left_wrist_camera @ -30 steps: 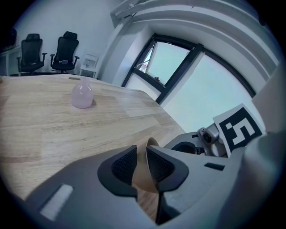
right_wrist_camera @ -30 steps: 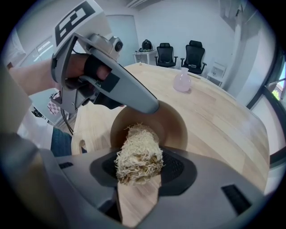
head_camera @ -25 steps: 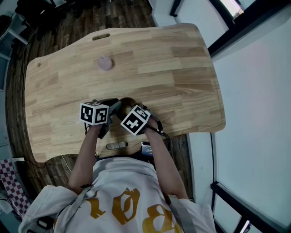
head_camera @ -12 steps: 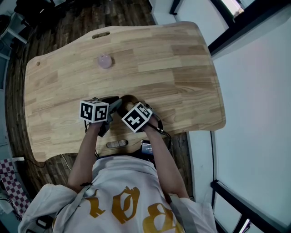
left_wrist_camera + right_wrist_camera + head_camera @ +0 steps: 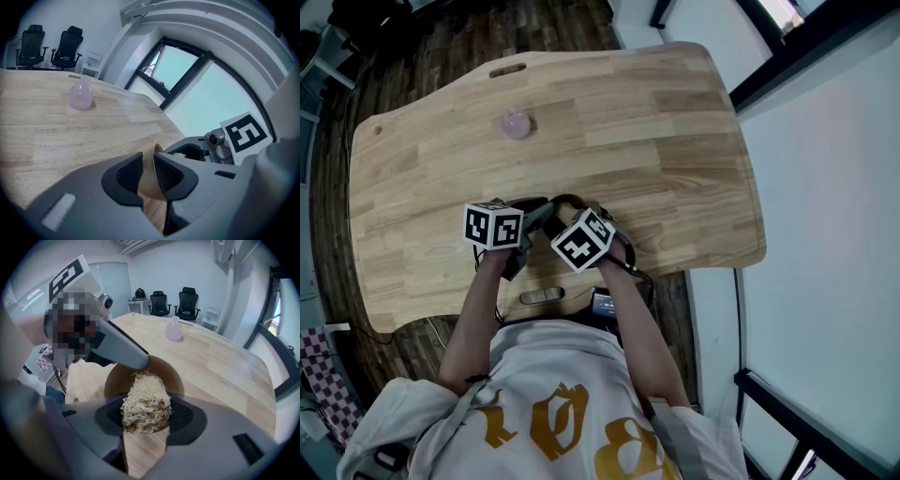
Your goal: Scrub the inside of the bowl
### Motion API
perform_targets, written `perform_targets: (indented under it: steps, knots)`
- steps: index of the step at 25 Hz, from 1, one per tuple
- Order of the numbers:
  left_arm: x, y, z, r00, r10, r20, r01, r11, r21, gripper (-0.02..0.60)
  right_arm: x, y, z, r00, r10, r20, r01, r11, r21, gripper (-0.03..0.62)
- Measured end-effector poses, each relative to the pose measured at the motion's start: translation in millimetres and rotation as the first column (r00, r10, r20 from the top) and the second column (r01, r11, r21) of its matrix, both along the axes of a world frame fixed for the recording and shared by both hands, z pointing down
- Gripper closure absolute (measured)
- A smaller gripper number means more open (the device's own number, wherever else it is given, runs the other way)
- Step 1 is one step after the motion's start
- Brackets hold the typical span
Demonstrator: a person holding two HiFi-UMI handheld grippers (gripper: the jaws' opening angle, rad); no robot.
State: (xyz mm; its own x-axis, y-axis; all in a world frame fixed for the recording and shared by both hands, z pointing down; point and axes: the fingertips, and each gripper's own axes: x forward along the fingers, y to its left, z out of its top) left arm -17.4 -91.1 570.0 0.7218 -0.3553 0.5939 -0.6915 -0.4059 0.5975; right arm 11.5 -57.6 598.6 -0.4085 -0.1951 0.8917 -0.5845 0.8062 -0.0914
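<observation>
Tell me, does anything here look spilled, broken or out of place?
Nothing stands out. The left tool clamps the rim of the brown bowl, the right tool holds a straw-like scrubber at its opening, and the pink vase stands upright on the table.

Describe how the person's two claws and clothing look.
The left claw and right claw are grey moulded shells with black textured pads. Each carries a white cube printed with black square markers. The person wears a white short-sleeved shirt with gold lettering.
</observation>
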Motion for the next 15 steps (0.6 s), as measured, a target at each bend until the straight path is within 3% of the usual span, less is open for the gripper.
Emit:
perform_targets:
  steps: [15]
  knots:
    - [0,1,4,0.999,-0.009,-0.032,0.008,0.999,-0.032,0.520,-12,9,-1,0.994,-0.106,0.015,0.105,0.994,0.030,0.401]
